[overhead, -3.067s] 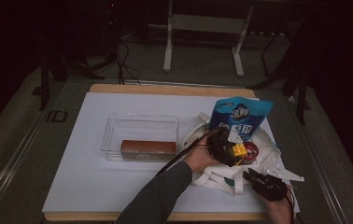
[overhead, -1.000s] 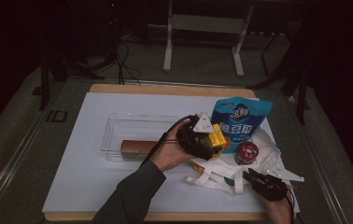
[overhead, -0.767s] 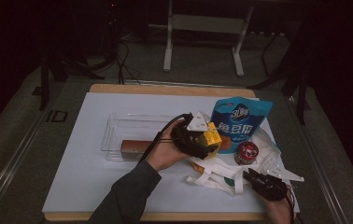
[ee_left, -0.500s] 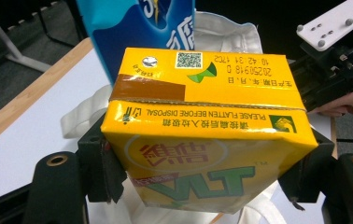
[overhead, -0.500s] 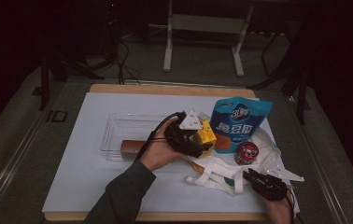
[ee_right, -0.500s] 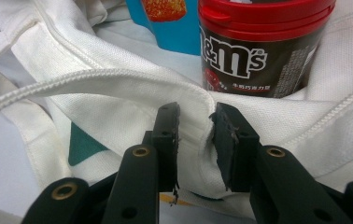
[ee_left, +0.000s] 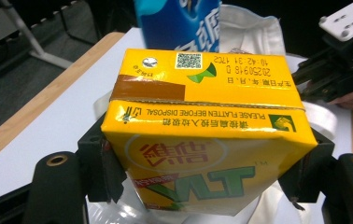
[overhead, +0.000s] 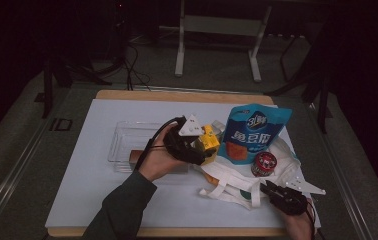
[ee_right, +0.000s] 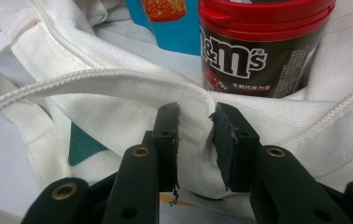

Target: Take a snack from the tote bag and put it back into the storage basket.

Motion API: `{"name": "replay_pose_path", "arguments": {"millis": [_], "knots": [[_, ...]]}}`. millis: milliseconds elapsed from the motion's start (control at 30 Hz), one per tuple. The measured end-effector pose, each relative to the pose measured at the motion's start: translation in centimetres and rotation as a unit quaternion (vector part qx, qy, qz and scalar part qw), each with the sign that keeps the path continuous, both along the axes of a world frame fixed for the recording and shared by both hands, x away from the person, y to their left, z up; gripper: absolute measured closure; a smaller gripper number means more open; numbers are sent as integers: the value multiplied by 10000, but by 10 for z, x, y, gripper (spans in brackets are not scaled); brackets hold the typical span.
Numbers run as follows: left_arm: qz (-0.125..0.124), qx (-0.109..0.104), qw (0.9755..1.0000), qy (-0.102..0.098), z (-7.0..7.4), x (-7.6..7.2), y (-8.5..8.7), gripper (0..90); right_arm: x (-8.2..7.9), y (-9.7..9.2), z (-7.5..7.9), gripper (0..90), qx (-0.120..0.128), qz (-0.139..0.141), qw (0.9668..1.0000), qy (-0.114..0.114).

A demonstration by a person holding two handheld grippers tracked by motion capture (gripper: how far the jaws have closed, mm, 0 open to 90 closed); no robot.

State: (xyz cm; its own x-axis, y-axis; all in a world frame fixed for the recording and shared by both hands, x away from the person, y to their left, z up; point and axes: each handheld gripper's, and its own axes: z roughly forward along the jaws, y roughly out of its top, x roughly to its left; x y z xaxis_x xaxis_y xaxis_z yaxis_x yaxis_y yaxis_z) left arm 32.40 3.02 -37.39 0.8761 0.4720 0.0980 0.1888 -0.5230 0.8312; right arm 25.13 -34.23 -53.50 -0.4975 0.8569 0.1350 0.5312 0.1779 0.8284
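Grip check first: my left gripper (overhead: 204,148) has its jaws pressed against both sides of a yellow Vita lemon tea carton (ee_left: 207,135), and the carton hangs clear of the table. My right gripper (ee_right: 195,140) pinches a fold of the white tote bag's rim (ee_right: 132,79), pads on either side of the cloth, holding the mouth steady at the near right edge of the table. Since a second ago the carton has travelled left, away from the bag and the blue snack pouch (overhead: 257,132), and now sits beside the clear plastic tray (overhead: 127,142), where a brown bar (overhead: 138,156) lies. The M&M's tub (ee_right: 263,42) stands in the bag. Judgement: unpacking is underway; the carton is due for the tray next.
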Motion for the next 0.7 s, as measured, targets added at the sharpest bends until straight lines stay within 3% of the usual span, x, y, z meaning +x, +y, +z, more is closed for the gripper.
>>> {"name": "replay_pose_path", "arguments": {"millis": [267, 700], "knots": [[187, -38, 9998, 64, -5, 3, 17, 287, 0, 0, 0, 705, 9, -1, 10000, 5], [474, -71, 9989, 7, -2, 4, 40, 287, 0, 0, 0, 705, -2, 0, 10000, -5]]}}
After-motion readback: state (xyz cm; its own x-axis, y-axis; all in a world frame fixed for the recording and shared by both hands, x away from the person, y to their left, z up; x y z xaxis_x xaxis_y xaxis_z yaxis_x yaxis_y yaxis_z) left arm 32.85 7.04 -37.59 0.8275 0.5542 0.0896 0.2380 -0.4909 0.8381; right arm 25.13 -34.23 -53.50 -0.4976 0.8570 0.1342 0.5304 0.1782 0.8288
